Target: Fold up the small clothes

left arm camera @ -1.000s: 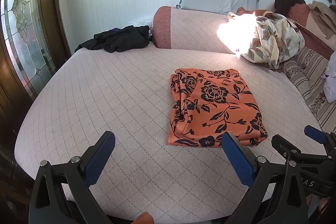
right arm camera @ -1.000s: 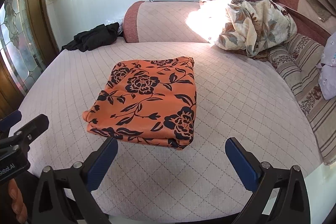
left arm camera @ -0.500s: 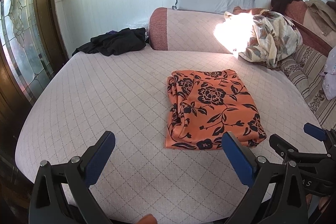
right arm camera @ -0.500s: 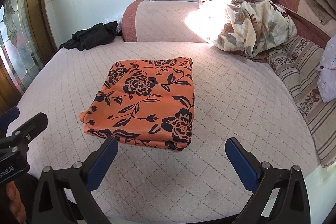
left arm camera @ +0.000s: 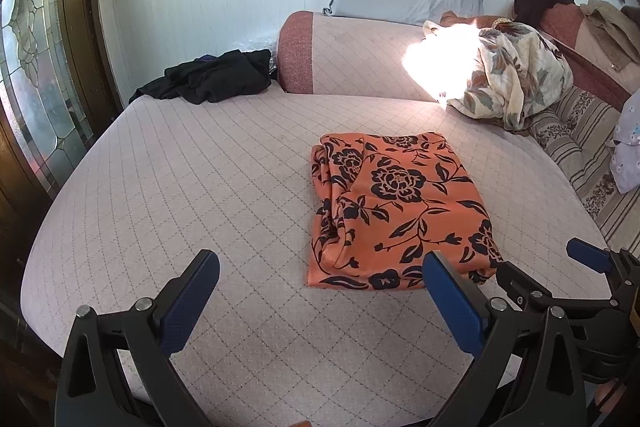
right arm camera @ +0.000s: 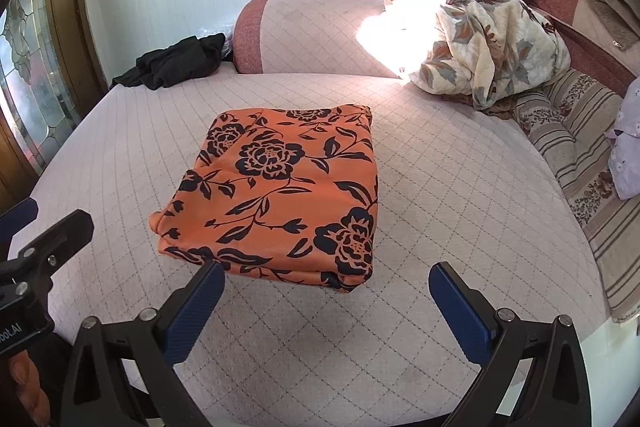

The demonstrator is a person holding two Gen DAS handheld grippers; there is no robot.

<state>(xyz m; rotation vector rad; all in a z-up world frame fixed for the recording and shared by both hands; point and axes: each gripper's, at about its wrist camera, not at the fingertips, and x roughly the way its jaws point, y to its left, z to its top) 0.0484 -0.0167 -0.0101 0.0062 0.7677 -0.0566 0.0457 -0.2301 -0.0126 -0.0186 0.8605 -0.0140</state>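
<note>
Cloth [right arm camera: 280, 195] folded on bed [right arm camera: 440, 227], ahead of both tongs; long axis runs away. Right tongs [right arm camera: 326, 301] nearer, left tongs [left arm camera: 320, 291] offset; both gape empty.

Cloth [right arm camera: 288, 187]: smooth orange printed fabric. Bed [right arm camera: 440, 187]: matt quilted textile. Fingers [right arm camera: 192, 315]: textured blue pads, matt black plastic frames.
</note>
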